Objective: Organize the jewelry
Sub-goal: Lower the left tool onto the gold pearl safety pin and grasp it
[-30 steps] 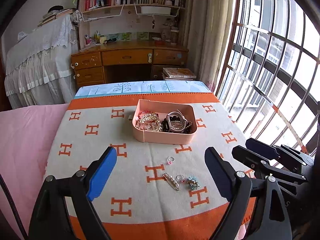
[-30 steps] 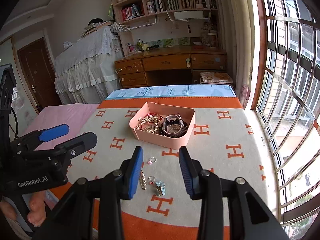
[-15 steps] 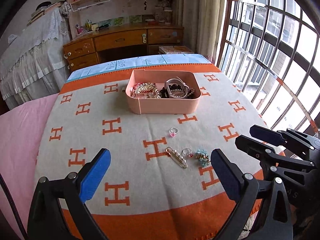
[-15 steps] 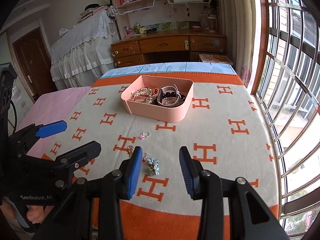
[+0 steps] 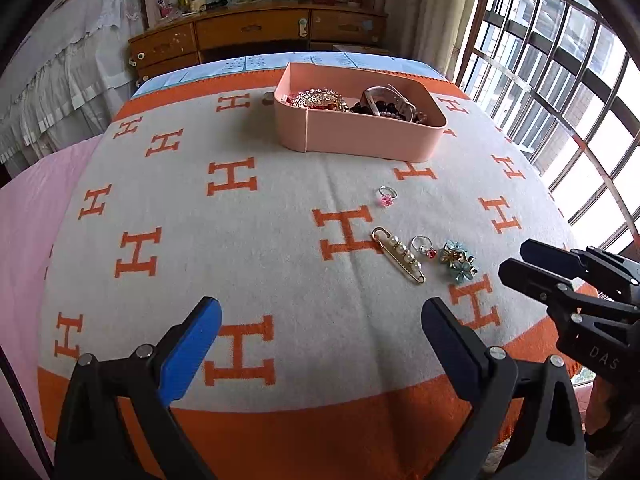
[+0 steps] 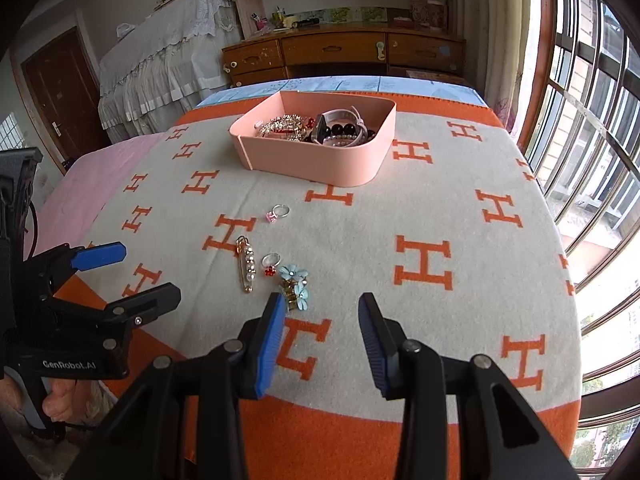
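Observation:
A pink tray (image 5: 372, 136) (image 6: 320, 160) holding bracelets, a watch and gold jewelry sits at the far middle of the blanket. Loose on the blanket lie a pink-stone ring (image 5: 387, 196) (image 6: 278, 213), a pearl pin (image 5: 400, 254) (image 6: 246, 264), a red-stone ring (image 5: 424, 246) (image 6: 271, 263) and a blue flower brooch (image 5: 458, 261) (image 6: 295, 285). My left gripper (image 5: 320, 340) is open and empty, short of the loose pieces. My right gripper (image 6: 322, 332) is open and empty, its left finger (image 6: 272, 332) close to the brooch.
The orange and grey H-pattern blanket (image 5: 240, 248) covers the table, with a pink sheet (image 5: 28, 216) to the left. A wooden desk (image 6: 344, 52) stands behind. Barred windows (image 6: 592, 112) run along the right.
Both grippers have moved forward and down toward the blanket, so the loose pieces and the tray look larger and nearer. Both stay open.

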A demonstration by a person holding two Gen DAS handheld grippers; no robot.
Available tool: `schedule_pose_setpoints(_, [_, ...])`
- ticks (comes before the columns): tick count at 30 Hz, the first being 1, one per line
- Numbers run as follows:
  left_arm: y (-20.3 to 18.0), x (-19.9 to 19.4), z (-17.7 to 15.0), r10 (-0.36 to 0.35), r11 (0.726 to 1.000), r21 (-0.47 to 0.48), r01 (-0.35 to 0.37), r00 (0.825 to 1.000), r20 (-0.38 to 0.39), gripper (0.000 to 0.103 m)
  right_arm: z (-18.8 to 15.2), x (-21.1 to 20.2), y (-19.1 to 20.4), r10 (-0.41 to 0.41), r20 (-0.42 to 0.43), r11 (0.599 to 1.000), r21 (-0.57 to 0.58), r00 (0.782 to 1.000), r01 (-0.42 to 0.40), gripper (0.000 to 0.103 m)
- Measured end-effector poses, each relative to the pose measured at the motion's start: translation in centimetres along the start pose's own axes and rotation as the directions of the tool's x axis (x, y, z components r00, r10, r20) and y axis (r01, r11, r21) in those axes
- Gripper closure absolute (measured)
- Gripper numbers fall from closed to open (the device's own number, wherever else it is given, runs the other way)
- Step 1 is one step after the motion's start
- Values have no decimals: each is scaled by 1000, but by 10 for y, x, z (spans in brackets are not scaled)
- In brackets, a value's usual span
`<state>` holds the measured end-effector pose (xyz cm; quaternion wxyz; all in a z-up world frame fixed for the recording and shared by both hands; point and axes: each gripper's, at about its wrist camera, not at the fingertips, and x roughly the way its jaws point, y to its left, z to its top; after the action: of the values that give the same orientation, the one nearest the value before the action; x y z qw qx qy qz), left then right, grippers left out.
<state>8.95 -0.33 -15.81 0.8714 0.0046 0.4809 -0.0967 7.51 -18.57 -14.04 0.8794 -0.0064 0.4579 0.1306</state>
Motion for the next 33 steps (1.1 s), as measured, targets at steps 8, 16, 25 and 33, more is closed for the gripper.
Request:
schedule_pose_setpoints(8, [-7, 7, 6, -9, 1000, 13, 9, 1000, -9, 4, 0, 26, 17, 46, -45, 997, -62, 998, -49, 65])
schedule_pose_setpoints(16, [-10, 15, 11, -24, 1000, 5, 24, 999, -33, 4, -3, 40, 23, 35, -55, 993, -114, 998, -41, 78])
schedule_pose_setpoints(25, [-18, 45, 27, -42, 998, -43, 37, 992, -118, 26, -3, 39, 14, 39, -44, 994, -105, 998, -44, 78])
schedule_pose_setpoints(33, [-44, 60, 34, 17, 1000, 7, -16, 987, -160, 28, -7, 35, 5, 42, -24, 994, -98, 999, -44, 78])
